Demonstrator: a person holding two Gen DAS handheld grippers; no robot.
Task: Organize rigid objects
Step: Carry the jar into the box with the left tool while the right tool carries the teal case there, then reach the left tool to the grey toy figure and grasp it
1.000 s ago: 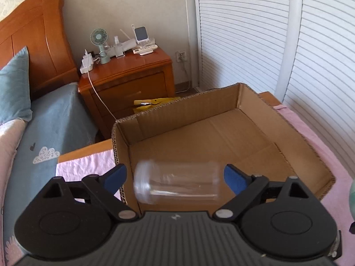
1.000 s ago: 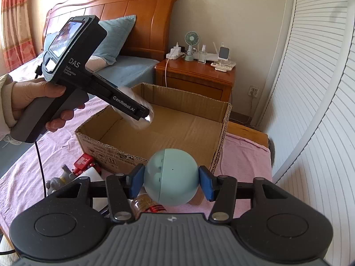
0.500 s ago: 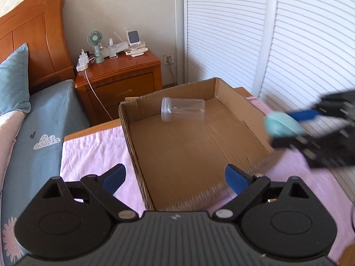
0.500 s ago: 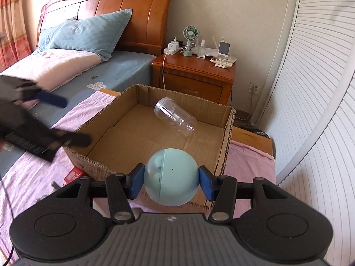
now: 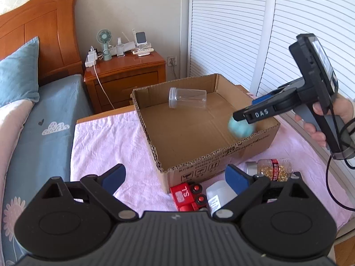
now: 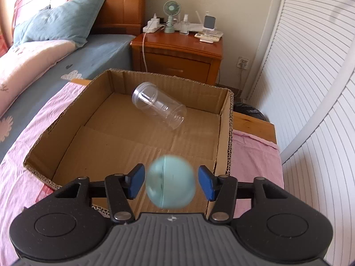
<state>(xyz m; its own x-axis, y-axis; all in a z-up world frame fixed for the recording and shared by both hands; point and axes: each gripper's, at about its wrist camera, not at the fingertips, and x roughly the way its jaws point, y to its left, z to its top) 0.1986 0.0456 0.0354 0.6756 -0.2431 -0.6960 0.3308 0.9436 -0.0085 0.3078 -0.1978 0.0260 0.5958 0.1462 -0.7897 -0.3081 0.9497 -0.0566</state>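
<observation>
Blurred ball (image 6: 170,181) between right gripper (image 6: 170,181) pads — gaps either side.

The left tool (image 5: 175,178) hangs wide open and empty above the pink cloth (image 5: 106,137). A clear jar (image 5: 187,98) lies on its side in the cardboard box (image 5: 221,157), where the right tool (image 5: 240,116) sits over a blurred blue ball (image 5: 240,128). A red toy (image 5: 188,196) lies just outside.

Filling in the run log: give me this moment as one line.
left gripper: open, empty | right gripper: open, blue ball blurred between jaws | clear jar: on side in cardboard box
</observation>
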